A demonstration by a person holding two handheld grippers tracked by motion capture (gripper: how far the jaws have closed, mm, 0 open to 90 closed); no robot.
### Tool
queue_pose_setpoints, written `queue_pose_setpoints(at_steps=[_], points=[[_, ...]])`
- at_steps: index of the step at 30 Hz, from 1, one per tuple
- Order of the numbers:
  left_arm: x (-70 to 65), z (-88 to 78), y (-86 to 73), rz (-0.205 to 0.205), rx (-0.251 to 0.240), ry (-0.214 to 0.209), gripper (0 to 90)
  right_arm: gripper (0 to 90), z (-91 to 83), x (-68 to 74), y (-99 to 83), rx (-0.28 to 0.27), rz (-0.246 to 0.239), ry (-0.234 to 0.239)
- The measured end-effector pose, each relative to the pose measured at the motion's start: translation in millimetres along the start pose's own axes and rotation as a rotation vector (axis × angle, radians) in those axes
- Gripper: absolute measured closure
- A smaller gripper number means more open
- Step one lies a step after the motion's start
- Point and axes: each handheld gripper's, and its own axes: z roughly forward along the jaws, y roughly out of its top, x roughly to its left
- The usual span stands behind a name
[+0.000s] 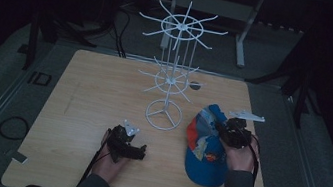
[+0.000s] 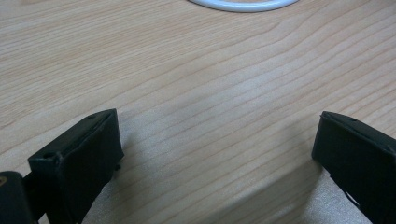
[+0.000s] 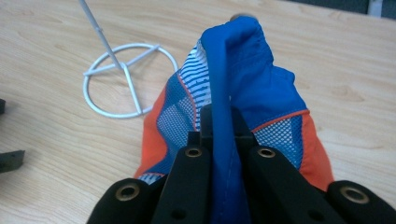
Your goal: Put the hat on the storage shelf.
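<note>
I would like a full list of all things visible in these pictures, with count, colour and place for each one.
Table: one, light wood, in the middle of the high view, dark floor around it.
Rack: one, white wire, two tiers of spokes on a pole with a ring base, standing at the table's centre.
Cap: one, blue with orange and mesh panels, on the table right of the rack's base, part of it lifted.
Dark round spot: one, on the table behind the rack; cannot tell what it is.
Left gripper: one, black, low over bare wood, jaws wide apart, nothing between them.
Right gripper: one, black, jaws closed on a blue fold of the cap.
Hands: two, each holding a gripper, dark sleeves.
</note>
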Motion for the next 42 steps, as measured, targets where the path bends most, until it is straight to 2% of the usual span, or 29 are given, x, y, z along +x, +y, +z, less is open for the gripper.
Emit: queue_pose_setpoints(at_steps=[20, 30, 37, 42], points=[[0.0, 0.0, 0.0, 0.000, -0.001, 0.000, 1.9, 89.4, -26.7, 7.4, 17.1, -0.061, -0.059, -0.025], [0.1, 0.0, 0.0, 0.002, -0.001, 0.001, 1.9, 89.4, -44.7, 10.5, 23.4, -0.111, -0.084, -0.043], [0.1, 0.0, 0.0, 0.001, 0.000, 0.000, 1.9, 89.4, -51.7, 5.8, 25.1, -0.143, -0.108, -0.013], [0.1, 0.0, 0.0, 0.001, 0.000, 0.000, 1.9, 89.4, -59.2, 3.1, 27.5, -0.163, -0.136, -0.010]])
